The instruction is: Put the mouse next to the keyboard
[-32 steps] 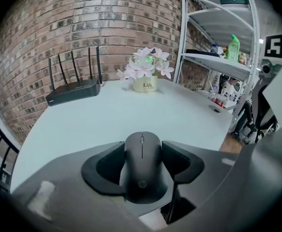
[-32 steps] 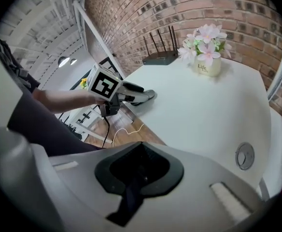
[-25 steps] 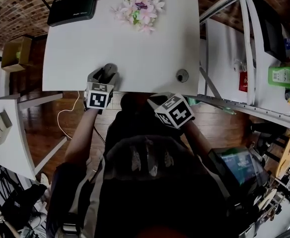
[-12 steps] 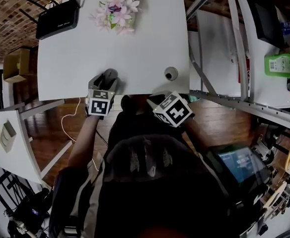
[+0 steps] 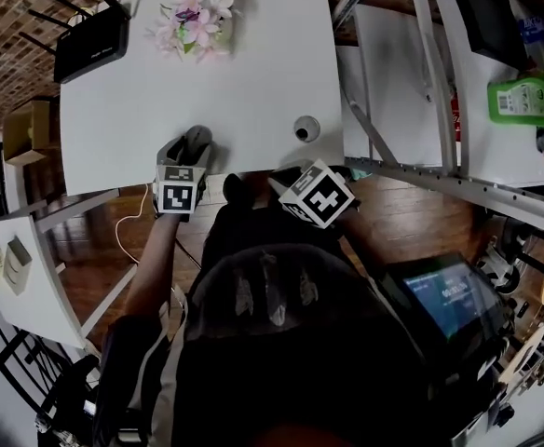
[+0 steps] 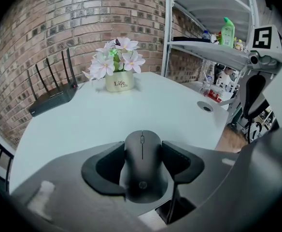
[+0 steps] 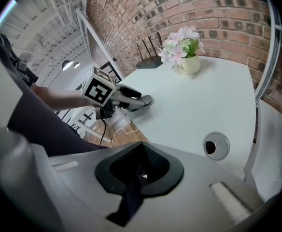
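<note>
A black mouse [image 6: 142, 163] sits between the pads of my left gripper [image 6: 142, 156], which is shut on its two sides. It hangs just over the front edge of the white table [image 5: 253, 82]. In the head view the left gripper [image 5: 186, 147] is at that edge, left of the middle. My right gripper [image 5: 289, 179] hovers at the same edge, below the round cable grommet [image 5: 304, 128]. In its own view the right gripper [image 7: 140, 170] has its pads together with nothing between them. No keyboard shows in any view.
A black router [image 5: 90, 43] and a pot of pink flowers [image 5: 193, 17] stand at the table's far side. A metal shelf with a green bottle [image 5: 525, 99] runs along the right. A second white table [image 5: 16, 259] stands at the left.
The table and everything on it have slid left and up in the head view. Both grippers stay at the table's front edge, the left one still shut on the mouse.
</note>
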`<state>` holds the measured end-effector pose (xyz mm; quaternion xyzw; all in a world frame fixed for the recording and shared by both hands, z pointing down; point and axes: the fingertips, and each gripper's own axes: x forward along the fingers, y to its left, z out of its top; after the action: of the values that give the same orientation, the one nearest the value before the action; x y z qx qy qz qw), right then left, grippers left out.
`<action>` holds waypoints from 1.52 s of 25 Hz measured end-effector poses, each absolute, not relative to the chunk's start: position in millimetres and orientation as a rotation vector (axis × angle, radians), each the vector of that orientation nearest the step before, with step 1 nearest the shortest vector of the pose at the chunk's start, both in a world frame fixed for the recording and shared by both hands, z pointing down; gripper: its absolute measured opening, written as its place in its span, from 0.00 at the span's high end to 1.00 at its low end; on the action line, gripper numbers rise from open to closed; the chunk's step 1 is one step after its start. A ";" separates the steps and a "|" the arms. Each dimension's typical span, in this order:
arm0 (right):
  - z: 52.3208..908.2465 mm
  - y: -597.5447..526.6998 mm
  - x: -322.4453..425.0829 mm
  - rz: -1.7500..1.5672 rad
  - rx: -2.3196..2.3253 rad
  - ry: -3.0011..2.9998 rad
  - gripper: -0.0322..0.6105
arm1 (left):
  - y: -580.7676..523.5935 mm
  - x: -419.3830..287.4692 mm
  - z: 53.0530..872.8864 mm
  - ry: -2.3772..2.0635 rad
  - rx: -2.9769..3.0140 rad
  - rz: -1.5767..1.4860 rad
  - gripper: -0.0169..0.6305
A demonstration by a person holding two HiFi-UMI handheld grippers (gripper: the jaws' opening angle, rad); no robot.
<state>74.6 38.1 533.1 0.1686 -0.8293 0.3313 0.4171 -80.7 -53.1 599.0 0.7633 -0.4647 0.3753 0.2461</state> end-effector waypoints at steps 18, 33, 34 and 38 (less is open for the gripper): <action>532.3 42.1 113.2 0.826 0.399 -2.034 0.94 | -63.4 -47.7 596.4 -1.295 2.089 1.017 0.59; 536.2 44.6 137.1 0.845 0.404 -2.029 0.94 | -62.0 -9.1 597.3 -1.247 2.128 1.071 0.59; 537.1 45.7 139.0 0.845 0.406 -2.026 0.94 | -62.1 -8.6 597.3 -1.247 2.125 1.070 0.59; 540.4 45.4 141.5 0.835 0.422 -2.046 0.94 | -62.1 -3.2 597.7 -1.247 2.120 1.059 0.59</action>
<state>141.5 45.4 540.4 0.1694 -0.8204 0.3347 0.4315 -3.2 -62.1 597.7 0.7704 -0.4532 0.3850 0.2298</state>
